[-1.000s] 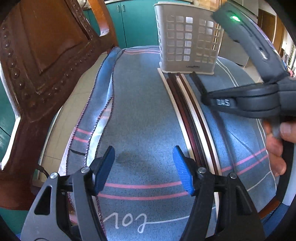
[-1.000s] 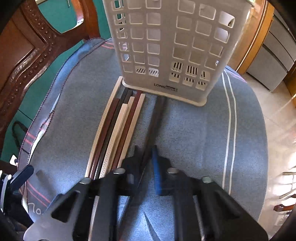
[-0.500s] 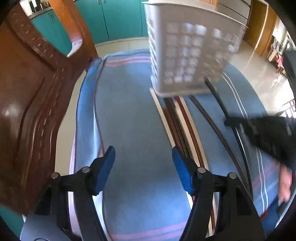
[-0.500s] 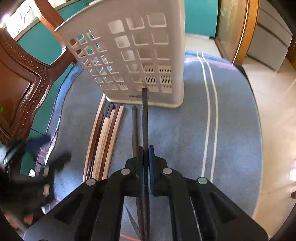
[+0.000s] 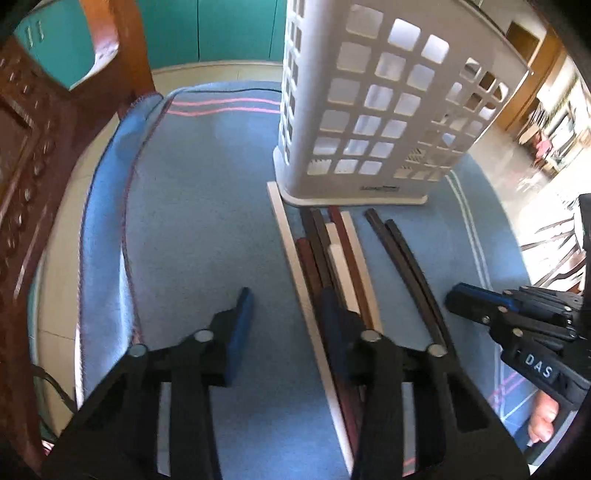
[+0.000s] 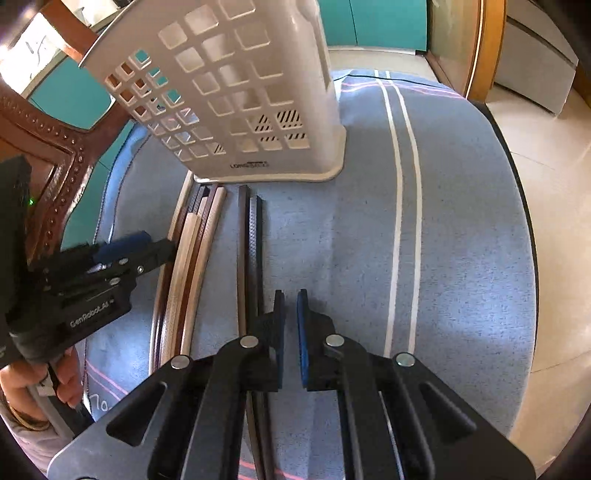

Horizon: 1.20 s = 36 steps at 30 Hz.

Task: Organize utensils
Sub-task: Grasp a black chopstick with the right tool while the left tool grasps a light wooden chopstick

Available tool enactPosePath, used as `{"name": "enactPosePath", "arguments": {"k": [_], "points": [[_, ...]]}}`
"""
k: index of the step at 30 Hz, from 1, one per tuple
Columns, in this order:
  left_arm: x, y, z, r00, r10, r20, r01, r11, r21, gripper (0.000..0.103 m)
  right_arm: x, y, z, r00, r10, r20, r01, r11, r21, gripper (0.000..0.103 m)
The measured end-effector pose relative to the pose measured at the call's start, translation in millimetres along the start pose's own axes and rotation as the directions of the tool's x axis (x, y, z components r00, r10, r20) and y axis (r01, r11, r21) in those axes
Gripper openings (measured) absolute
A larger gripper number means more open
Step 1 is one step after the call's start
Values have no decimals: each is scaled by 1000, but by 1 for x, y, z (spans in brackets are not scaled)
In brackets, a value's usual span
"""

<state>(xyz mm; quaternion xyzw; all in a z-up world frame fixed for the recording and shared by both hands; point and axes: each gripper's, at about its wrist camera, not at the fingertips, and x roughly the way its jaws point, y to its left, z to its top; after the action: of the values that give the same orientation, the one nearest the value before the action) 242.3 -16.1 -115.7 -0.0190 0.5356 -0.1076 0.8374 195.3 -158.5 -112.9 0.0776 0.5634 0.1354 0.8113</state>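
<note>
A white lattice basket (image 5: 373,110) stands on the blue cloth (image 5: 207,206); it also shows in the right wrist view (image 6: 243,92). Several cream, brown and dark chopsticks (image 5: 332,258) lie in a bundle before it. Two dark chopsticks (image 6: 251,251) lie apart to the right of the bundle (image 6: 192,251). My left gripper (image 5: 286,314) is open, its right finger over the bundle. My right gripper (image 6: 290,321) is slightly open and empty, just right of the two dark chopsticks (image 5: 406,258).
A carved wooden chair back (image 5: 22,155) rises at the left. The round table's edge (image 6: 517,192) curves on the right, with tiled floor beyond. Teal cabinets (image 5: 221,33) stand behind.
My right gripper let go of the dark chopstick, which now lies on the cloth beside the other. My left gripper moved forward and right over the bundle.
</note>
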Motion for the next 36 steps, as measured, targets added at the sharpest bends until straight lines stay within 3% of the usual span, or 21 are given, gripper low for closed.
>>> {"name": "enactPosePath", "arguments": {"k": [3, 5, 7, 11, 14, 16, 17, 23, 31, 36], "points": [[-2, -4, -6, 1000, 0, 13, 0, 1000, -3, 31, -8, 3, 1, 999, 17, 34, -16, 1000, -24, 12], [-3, -4, -10, 1000, 22, 22, -21, 999, -26, 31, -7, 19, 4, 999, 17, 51, -14, 999, -52, 26], [-2, -7, -18, 999, 33, 26, -32, 999, -42, 32, -7, 29, 1, 998, -13, 67, 19, 996, -91, 27], [-10, 0, -30, 999, 33, 39, -30, 997, -74, 38, 11, 45, -5, 995, -89, 36, 93, 983, -159, 27], [-11, 1, -36, 998, 51, 43, -49, 997, -59, 38, 14, 54, -7, 987, -149, 63, 159, 968, -194, 27], [-11, -2, -40, 998, 53, 43, -51, 998, -47, 38, 14, 50, -6, 988, -143, 56, 151, 975, -166, 22], [-10, -4, -42, 998, 51, 41, -49, 998, -45, 37, 14, 47, -5, 990, -131, 49, 137, 979, -148, 12], [-14, -5, -53, 999, 37, 27, -36, 999, -28, 11, 11, 35, 0, 997, -69, 19, 70, 994, -83, 12], [-22, -4, -75, 1000, 23, 17, -23, 999, -29, 9, -7, 15, 6, 999, 14, 36, -12, 999, -41, 12], [-22, -2, -80, 998, 58, 20, -57, 998, -38, 9, -10, 9, 6, 994, -95, 62, 97, 995, -30, 12]]}}
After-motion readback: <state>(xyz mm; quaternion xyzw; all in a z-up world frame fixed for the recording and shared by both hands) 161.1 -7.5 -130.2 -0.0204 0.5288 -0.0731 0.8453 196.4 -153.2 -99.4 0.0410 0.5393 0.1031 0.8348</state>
